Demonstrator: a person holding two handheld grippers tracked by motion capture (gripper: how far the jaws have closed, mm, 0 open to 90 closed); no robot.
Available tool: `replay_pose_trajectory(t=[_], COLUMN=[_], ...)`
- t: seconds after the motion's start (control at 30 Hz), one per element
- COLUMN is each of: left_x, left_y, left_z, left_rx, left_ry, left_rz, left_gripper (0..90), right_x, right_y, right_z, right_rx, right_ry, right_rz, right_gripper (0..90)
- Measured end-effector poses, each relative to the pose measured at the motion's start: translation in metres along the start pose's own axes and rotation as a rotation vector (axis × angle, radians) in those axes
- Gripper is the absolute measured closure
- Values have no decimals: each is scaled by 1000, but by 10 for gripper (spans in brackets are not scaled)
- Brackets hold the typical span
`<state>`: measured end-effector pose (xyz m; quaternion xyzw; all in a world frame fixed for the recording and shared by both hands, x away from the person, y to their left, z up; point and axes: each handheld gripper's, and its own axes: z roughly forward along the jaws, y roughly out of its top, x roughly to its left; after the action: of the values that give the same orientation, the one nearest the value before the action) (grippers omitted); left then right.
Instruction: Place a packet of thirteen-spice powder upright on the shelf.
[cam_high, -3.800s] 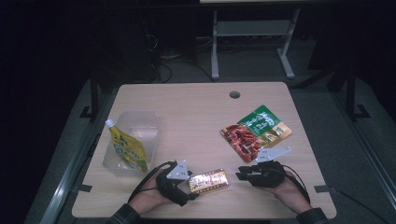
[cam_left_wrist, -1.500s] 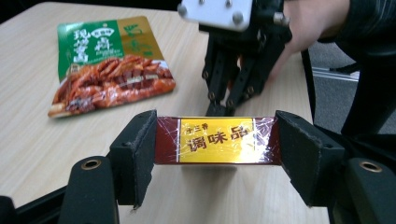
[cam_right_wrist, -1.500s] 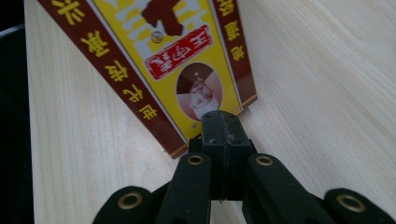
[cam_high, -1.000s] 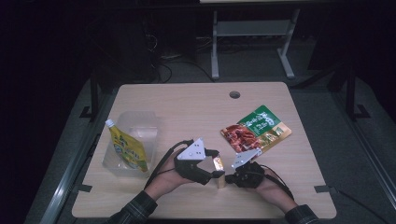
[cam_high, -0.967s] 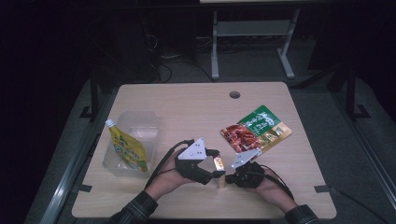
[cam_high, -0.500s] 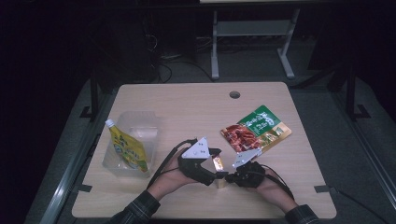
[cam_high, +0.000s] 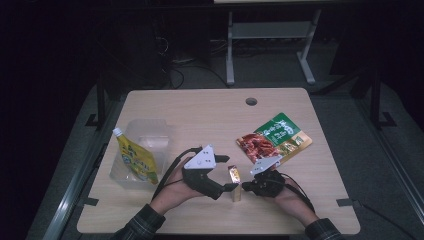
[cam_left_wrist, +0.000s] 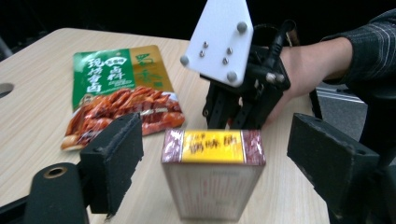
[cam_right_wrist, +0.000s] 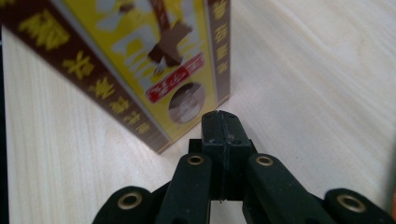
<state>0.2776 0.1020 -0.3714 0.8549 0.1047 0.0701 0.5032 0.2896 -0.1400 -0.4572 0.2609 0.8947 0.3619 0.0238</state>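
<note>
My left gripper (cam_left_wrist: 215, 154) is standing with its jaws spread wide, having just been opening, and the small box (cam_left_wrist: 212, 179) is sitting upright between the pads without either pad (cam_left_wrist: 114, 156) pressing on it; there is clear air on both sides in the left gripper view. My right gripper (cam_right_wrist: 223, 126) is pinched fully closed on nothing, its joined tips resting at the foot of the box's printed yellow face (cam_right_wrist: 154, 60), touching it or just short of it, I cannot tell which.

In the high view the box (cam_high: 234, 182) is standing on end on the wooden table (cam_high: 210, 107), near my edge, between the left gripper (cam_high: 226, 173) and the right gripper (cam_high: 250, 186).

I judge that I am letting go of the box and leaving it standing. To do that well, I should be drawing the left jaws straight back along their own line, keeping the gap even so neither pad clips a narrow side and tips the tall box. The closed right tips should be steadying only, not shoving.

Farther off, the green-and-red snack pouch (cam_high: 272, 140) is lying flat to the right, and the yellow spouted pouch (cam_high: 134, 156) is leaning in the clear tub (cam_high: 150, 132) at the left.
</note>
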Motion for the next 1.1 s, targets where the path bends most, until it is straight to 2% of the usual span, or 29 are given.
replay_pose_trajectory(t=[0.13, 0.23, 0.43, 0.6, 0.7, 0.73, 0.83, 1.1], left_x=[-2, -4, -12, -15, -16, -16, -15, -16], left_y=[-9, -22, -56, -84, -95, -97, -101, -101], left_z=[-14, -22, -28, -32, -34, -34, -36, -32], left_rx=[6, 32, 93, 188, 240, 251, 280, 297], left_ry=[20, 28, 34, 77, 88, 92, 98, 91], left_rz=[-18, -36, -112, -166, -168, -167, -171, -169], left_gripper=[149, 147, 148, 149, 150, 150, 152, 155], right_x=[-3, -5, -5, -4, -4, -5, -5, -6], right_y=[4, 5, 8, 12, 14, 14, 16, 22], right_z=[3, 4, 8, 11, 14, 15, 17, 25], right_rx=[-8, -9, -9, -5, 2, 2, 4, 10], right_ry=[1, -3, -6, -13, -12, -17, -13, -3], right_rz=[9, 24, 29, 25, 32, 21, 31, 14], right_gripper=[900, 900, 900, 900, 900, 900, 900, 900])
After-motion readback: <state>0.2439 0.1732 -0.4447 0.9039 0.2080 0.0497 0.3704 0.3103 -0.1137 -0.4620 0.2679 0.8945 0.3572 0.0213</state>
